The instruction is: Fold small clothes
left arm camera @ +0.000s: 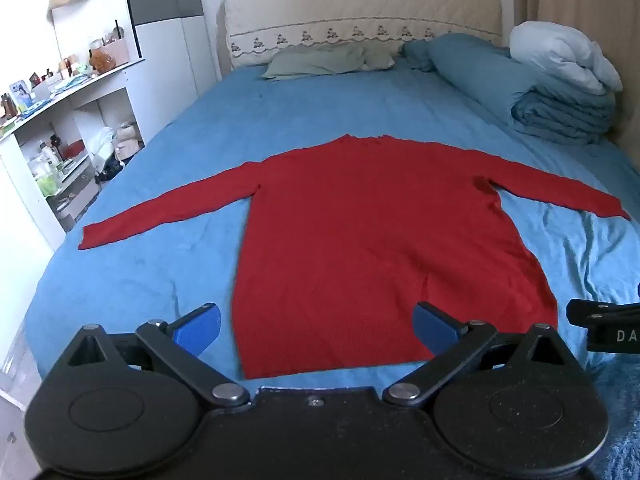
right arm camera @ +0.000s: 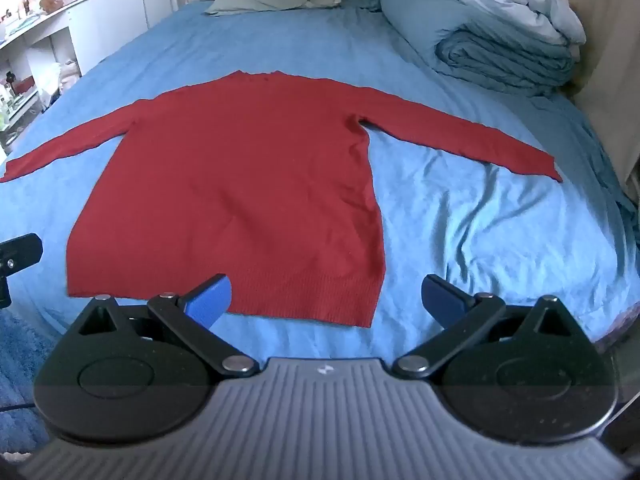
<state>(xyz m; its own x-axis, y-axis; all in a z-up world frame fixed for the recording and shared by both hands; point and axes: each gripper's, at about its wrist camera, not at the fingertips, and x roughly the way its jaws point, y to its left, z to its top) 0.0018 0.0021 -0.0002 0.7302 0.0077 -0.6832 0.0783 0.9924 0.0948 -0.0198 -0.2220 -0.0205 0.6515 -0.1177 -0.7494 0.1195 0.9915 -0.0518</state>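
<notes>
A red long-sleeved sweater (left arm camera: 368,232) lies flat on the blue bed sheet (left arm camera: 152,280), sleeves spread to both sides, collar toward the headboard. It also shows in the right wrist view (right arm camera: 248,184). My left gripper (left arm camera: 318,330) is open and empty, over the sweater's hem near its left corner. My right gripper (right arm camera: 326,302) is open and empty, over the hem near its right corner. Part of the right gripper (left arm camera: 604,326) shows at the right edge of the left wrist view.
A rolled blue duvet (left arm camera: 540,96) and a white pillow (left arm camera: 560,56) lie at the bed's far right. A green pillow (left arm camera: 320,60) lies by the headboard. White shelves (left arm camera: 60,132) with clutter stand left of the bed. A blue rug (right arm camera: 20,344) lies on the floor.
</notes>
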